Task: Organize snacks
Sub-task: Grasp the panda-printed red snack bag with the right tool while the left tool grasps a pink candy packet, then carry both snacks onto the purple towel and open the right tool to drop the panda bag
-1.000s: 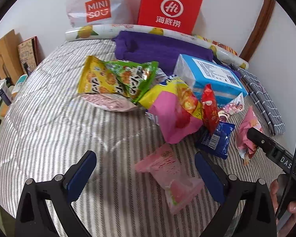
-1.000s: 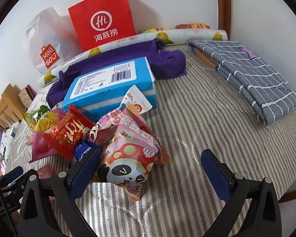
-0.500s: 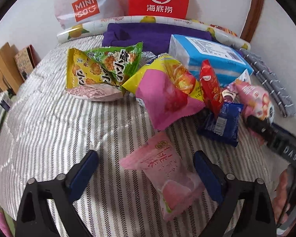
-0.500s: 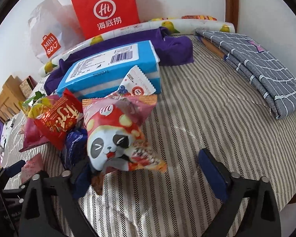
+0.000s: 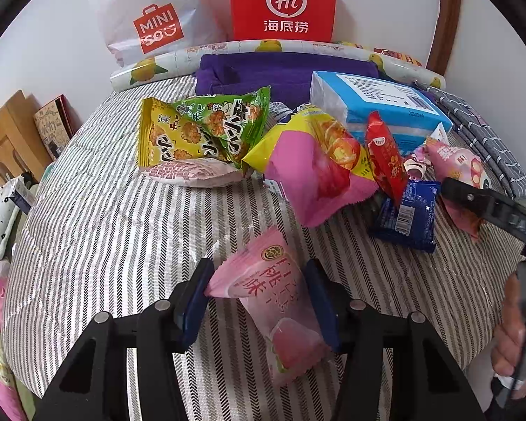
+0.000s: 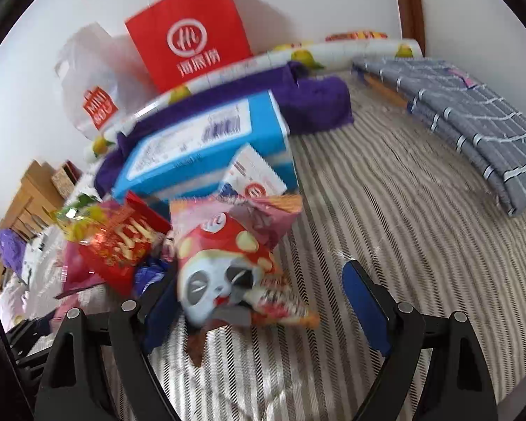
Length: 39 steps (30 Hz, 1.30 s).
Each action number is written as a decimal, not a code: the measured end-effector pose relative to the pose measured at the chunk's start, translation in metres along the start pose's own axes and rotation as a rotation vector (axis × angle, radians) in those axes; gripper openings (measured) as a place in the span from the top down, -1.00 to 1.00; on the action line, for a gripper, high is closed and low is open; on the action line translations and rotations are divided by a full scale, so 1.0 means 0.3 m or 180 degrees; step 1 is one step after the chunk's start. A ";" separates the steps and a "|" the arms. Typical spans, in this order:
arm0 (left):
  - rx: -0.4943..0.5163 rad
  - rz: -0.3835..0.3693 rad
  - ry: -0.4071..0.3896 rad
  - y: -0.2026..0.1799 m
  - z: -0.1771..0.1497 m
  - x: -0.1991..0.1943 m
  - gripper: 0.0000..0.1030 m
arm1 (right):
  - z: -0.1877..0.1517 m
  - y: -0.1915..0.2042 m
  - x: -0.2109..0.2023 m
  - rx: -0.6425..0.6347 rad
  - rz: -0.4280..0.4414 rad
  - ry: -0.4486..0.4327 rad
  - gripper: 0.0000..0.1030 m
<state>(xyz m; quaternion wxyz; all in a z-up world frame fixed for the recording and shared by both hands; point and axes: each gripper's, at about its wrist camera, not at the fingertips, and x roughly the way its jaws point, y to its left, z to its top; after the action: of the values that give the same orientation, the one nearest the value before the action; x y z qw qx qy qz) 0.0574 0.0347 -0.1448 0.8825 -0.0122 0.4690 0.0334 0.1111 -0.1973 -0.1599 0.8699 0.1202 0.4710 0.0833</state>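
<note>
left gripper [image 5: 257, 296] jaws closing; right gripper [image 6: 263, 301] jaws wide, closing.

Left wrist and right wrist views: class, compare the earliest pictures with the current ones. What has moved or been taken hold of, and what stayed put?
The left gripper has narrowed around the pink peach snack packet, its jaws closing with both pads at its sides. The panda snack bag now lies nearer the right gripper, whose jaws are closing slightly but not gripping. The blue tissue pack and red paper bag stayed put.

A striped bed [image 5: 98, 217] carries a snack pile at frame centre: green-yellow cracker bags [image 5: 200, 133], a pink-yellow bag [image 5: 312, 172], a blue packet [image 5: 408, 214]. Nearer lies a pink peach packet [image 5: 273, 301]. A purple cloth [image 5: 284, 73] and blue tissue pack [image 5: 375, 105] lie toward the top, a grey checked cloth [image 6: 473, 122] at upper right.
</note>
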 end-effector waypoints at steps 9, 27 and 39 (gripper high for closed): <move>-0.0054 -0.0149 -0.0069 0.012 0.002 -0.031 0.11 | -0.030 0.065 -0.042 -0.0404 -0.0163 -0.0252 -0.05; -0.0184 -0.0428 -0.0252 0.016 0.114 -0.168 0.11 | 0.032 0.025 -0.280 -0.0330 -0.0059 -0.0559 -0.04; -0.0008 -0.0579 -0.0323 -0.091 0.286 -0.162 0.11 | 0.155 0.051 -0.294 -0.0554 -0.0100 -0.0549 -0.04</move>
<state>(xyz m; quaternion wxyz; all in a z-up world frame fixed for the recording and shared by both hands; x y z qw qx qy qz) 0.1030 0.0097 -0.0567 0.9045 -0.0542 0.4205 -0.0457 0.1018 -0.2115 -0.0604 0.9156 0.0435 0.3872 0.0997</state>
